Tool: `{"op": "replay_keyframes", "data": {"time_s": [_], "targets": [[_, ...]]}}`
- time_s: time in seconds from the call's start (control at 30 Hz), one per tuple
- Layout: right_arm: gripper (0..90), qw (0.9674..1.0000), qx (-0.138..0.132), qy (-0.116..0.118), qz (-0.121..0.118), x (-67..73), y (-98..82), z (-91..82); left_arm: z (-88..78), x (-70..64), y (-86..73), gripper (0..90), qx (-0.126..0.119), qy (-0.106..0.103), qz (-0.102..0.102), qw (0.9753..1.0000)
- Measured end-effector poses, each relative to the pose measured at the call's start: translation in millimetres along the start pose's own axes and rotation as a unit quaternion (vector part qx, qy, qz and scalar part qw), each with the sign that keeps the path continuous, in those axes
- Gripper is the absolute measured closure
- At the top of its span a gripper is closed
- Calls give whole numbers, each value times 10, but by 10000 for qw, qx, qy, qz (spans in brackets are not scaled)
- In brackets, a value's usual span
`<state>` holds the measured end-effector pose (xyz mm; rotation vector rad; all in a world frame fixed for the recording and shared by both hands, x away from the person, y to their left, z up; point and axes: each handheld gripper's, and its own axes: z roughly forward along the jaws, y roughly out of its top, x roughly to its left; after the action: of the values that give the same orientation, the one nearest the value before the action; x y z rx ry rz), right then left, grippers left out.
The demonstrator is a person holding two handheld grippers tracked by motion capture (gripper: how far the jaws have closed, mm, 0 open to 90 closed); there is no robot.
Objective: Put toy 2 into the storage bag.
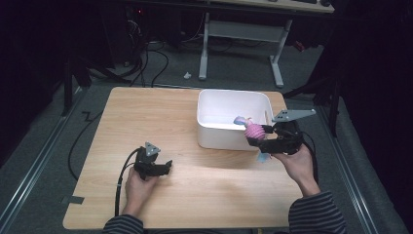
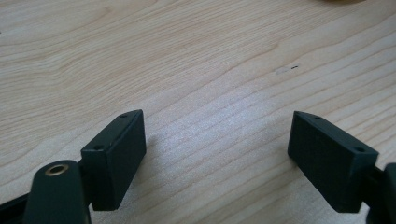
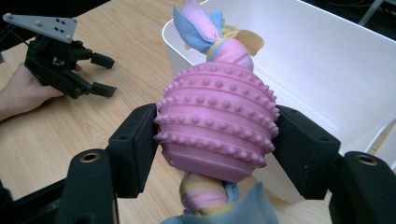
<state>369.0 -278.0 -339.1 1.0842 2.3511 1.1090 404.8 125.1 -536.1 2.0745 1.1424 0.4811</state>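
Now the pink toy [image 3: 217, 121] sits clamped in the right gripper [image 3: 217, 140].

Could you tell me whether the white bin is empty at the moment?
Apparently empty: the white bin shows bare floor; the pink studded toy is outside its rim.

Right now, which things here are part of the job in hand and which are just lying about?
In the job:
- pink studded toy, clamped in the right gripper
- white bin beside it

Just about:
- left gripper, open and holding nothing, low over the wooden table
- cables on the floor
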Motion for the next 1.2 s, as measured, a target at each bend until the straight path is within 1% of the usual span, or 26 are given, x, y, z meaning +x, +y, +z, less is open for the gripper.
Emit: {"op": "replay_keyframes", "data": {"time_s": [0.1, 0.17, 0.3, 0.43, 0.5, 0.6, 0.8, 0.93, 0.97, 1.1, 1.2], "targets": [[342, 10000, 65, -23, -5, -35, 51, 71, -1, 0, 0, 199, -3, 7, -7, 10000], [342, 9999, 113, -1, 33, -70, 70, 110, -1, 0, -1, 202, -7, 12, -13, 10000], [342, 9998, 186, -38, 90, -146, 86, 160, -4, 0, -3, 207, -10, 19, -19, 10000], [342, 9997, 168, -65, 144, -203, 115, 195, -4, 0, -3, 208, -12, 22, -23, 10000], [342, 9997, 140, -28, 189, -238, 125, 218, -4, 1, -2, 209, -11, 26, -19, 10000], [342, 9996, 192, -88, 198, -288, 144, 258, -5, 2, -2, 210, -2, 24, -13, 10000], [342, 9992, 130, -107, 359, -392, 229, 308, -5, 1, -2, 210, -8, 27, -18, 10000], [342, 9992, 121, -125, 357, -427, 285, 346, -5, 2, -2, 210, -5, 28, -15, 10000], [342, 9990, 174, -159, 376, -454, 316, 378, -5, 2, -2, 210, -7, 27, -16, 10000], [342, 9985, 247, -128, 466, -505, 350, 455, -6, 3, -2, 211, -3, 26, -12, 10000], [342, 9982, 335, -168, 470, -515, 362, 515, -6, 2, -3, 211, -3, 25, -14, 10000]]}}
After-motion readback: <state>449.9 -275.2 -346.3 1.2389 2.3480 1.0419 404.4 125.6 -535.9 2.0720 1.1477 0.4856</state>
